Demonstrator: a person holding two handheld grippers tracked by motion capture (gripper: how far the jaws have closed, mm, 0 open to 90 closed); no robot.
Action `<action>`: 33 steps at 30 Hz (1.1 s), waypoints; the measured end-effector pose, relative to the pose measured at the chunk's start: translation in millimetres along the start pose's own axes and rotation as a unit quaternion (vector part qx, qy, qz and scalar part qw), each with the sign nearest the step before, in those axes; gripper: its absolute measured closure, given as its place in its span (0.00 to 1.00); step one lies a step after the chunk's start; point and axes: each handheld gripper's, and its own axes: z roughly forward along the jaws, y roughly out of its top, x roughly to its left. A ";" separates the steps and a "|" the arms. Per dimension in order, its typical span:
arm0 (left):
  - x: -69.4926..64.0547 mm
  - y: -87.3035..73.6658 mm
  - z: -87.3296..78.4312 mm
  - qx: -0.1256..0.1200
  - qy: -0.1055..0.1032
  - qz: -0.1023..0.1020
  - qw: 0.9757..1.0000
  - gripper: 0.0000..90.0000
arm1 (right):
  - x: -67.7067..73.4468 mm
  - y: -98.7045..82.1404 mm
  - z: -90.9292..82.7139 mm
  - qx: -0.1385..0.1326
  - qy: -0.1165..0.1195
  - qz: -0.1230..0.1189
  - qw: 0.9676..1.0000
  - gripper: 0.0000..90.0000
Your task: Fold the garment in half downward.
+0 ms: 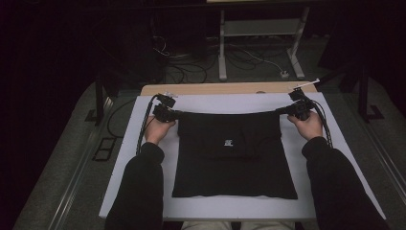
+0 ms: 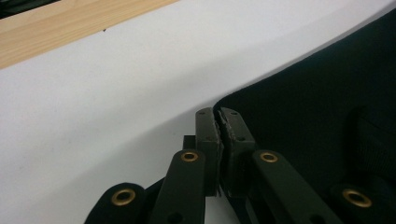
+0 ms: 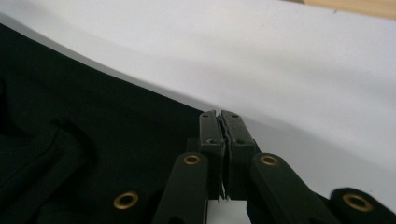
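A white board [image 1: 143, 143] is laid over a wooden table [image 1: 201, 89] in a dark room with floor cables [image 1: 191, 67]. A black garment [image 1: 234, 158], bearing a small unreadable white label [image 1: 228, 142], is spread on the board, its far corners pinched by the closed left gripper [image 2: 218, 122] and right gripper [image 3: 219, 122].

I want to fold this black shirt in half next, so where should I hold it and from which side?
Hold the black shirt by its two far corners, coming in from the outer sides, as now: the left gripper and right gripper are each shut on a corner. The far edge hangs taut between them, while the near hem lies flat on the white table, so the cloth should probably carry evenly toward you.
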 end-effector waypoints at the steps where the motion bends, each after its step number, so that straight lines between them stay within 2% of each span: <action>1: 0.0 -0.3 0.8 0.002 -0.003 -0.007 1.000 0.94 | -0.6 -0.5 1.5 0.002 0.000 0.003 1.000 0.96; 5: 3.8 -3.2 2.6 0.006 -0.016 -0.021 1.000 0.94 | -2.9 -2.6 5.9 0.008 0.004 0.012 1.000 0.95; 8: 6.6 -5.2 1.1 0.004 -0.011 -0.026 1.000 0.92 | -3.7 -3.8 7.1 0.007 0.006 0.019 1.000 0.91; 11: 10.6 -7.2 0.1 0.022 -0.021 -0.041 0.999 0.86 | -5.2 -4.3 6.7 0.008 0.008 0.023 1.000 0.85; 13: 11.4 -8.8 0.5 0.029 -0.024 -0.044 0.998 0.77 | -5.9 -5.4 6.1 0.007 0.010 0.026 1.000 0.84; 17: 10.5 -12.1 1.1 0.027 -0.032 -0.057 0.998 0.64 | -5.6 -6.9 4.9 0.009 0.010 0.023 1.000 0.76; 19: 8.6 -11.9 0.9 0.027 -0.029 -0.058 0.998 0.59 | -5.0 -6.8 2.9 0.001 0.017 0.024 1.000 0.72; 22: 6.4 -12.9 -1.9 0.007 -0.049 -0.067 0.997 0.50 | -1.9 -5.7 -1.2 -0.005 0.027 0.022 0.999 0.65; 24: 5.1 -13.1 -4.2 -0.002 -0.054 -0.069 0.996 0.45 | 0.6 -4.8 -4.1 -0.006 0.035 0.021 0.999 0.61; 26: 3.7 -12.7 -5.7 -0.004 -0.057 -0.066 0.996 0.38 | 3.0 -4.1 -7.4 -0.012 0.038 0.016 0.999 0.55; 27: 2.7 -12.4 -6.8 -0.006 -0.058 -0.066 0.996 0.34 | 4.2 -3.6 -9.5 -0.012 0.047 0.018 0.999 0.52; 29: 1.5 -11.4 -8.2 -0.009 -0.070 -0.068 0.995 0.29 | 6.6 -3.2 -12.1 -0.015 0.049 0.014 0.999 0.47; 32: -2.2 -9.0 -12.1 -0.011 -0.081 -0.059 0.995 0.27 | 11.2 -2.2 -16.3 -0.021 0.055 0.011 0.998 0.39; 33: -3.4 -8.4 -12.9 -0.014 -0.089 -0.059 0.994 0.27 | 12.4 -1.9 -17.3 -0.026 0.055 0.007 0.998 0.34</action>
